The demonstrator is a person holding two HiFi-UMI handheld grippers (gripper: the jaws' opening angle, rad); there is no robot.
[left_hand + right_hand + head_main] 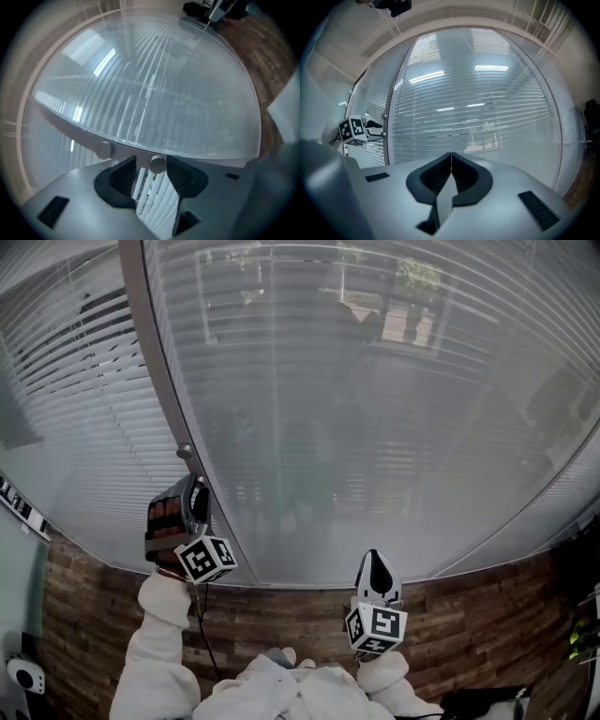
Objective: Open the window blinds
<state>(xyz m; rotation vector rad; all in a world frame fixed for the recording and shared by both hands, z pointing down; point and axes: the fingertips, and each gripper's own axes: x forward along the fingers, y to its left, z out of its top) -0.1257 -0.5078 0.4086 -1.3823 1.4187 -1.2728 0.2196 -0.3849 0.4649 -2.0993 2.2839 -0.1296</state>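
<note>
The window blinds hang behind glass, their slats tilted enough that trees and buildings show through. A grey mullion carries a small round knob. My left gripper is just below that knob. In the left gripper view a round knob sits between the open jaws of the left gripper, with gaps at its sides, and a second knob is to the left. My right gripper is lower, in front of the glass, its jaws shut on nothing. The blinds fill its view.
A wall of dark wooden planks runs below the window. A black cable hangs by my left sleeve. A small white device sits at the lower left. The left gripper's marker cube shows beside the mullion.
</note>
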